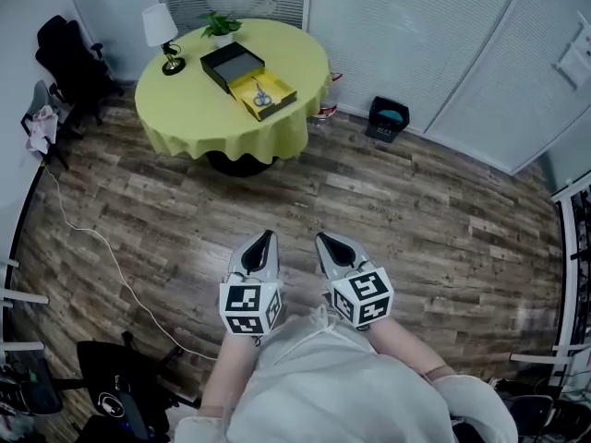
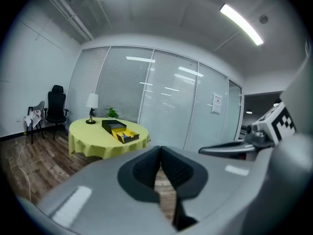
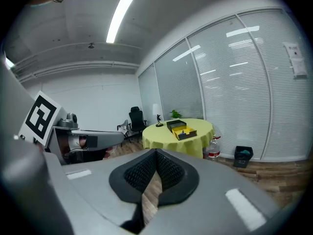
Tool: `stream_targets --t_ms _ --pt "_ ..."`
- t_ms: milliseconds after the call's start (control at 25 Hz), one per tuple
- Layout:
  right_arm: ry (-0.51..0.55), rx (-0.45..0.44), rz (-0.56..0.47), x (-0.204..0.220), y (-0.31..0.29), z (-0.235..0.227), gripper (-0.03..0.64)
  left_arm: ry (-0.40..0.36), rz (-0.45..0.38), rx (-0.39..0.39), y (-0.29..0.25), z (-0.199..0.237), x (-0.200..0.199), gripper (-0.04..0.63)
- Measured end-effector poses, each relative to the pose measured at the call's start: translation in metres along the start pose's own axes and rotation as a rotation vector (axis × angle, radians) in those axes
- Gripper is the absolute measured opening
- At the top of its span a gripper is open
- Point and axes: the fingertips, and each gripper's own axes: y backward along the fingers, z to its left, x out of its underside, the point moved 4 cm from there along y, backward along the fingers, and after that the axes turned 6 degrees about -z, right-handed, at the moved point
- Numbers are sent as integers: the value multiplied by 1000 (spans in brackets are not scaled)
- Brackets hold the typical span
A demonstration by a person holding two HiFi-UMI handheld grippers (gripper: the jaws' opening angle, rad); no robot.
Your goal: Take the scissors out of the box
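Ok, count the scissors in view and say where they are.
1. The scissors lie in the yellow-lined box on the round table. Others could be hidden behind the box's walls.

An office room: glass partition walls with blinds (image 1: 406, 35), a black swivel chair (image 1: 69, 58), ceiling strip lights (image 3: 119, 18), a waste bin (image 1: 388, 118).

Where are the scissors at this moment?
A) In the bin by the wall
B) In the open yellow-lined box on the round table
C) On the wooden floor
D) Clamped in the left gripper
B: the scissors lie in the open yellow-lined box on the round table, far across the floor from the left gripper and right gripper, both shut and empty.
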Motion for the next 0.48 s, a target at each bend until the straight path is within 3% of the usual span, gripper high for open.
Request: stream_targets --t_ms 200,480 --pt "-13 28 41 11 -8 -9 0 37 15 -3 -11 7 8 7" --pt "-37 -11 79 14 -43 -55 0 59 37 -64 -57 14 14 6"
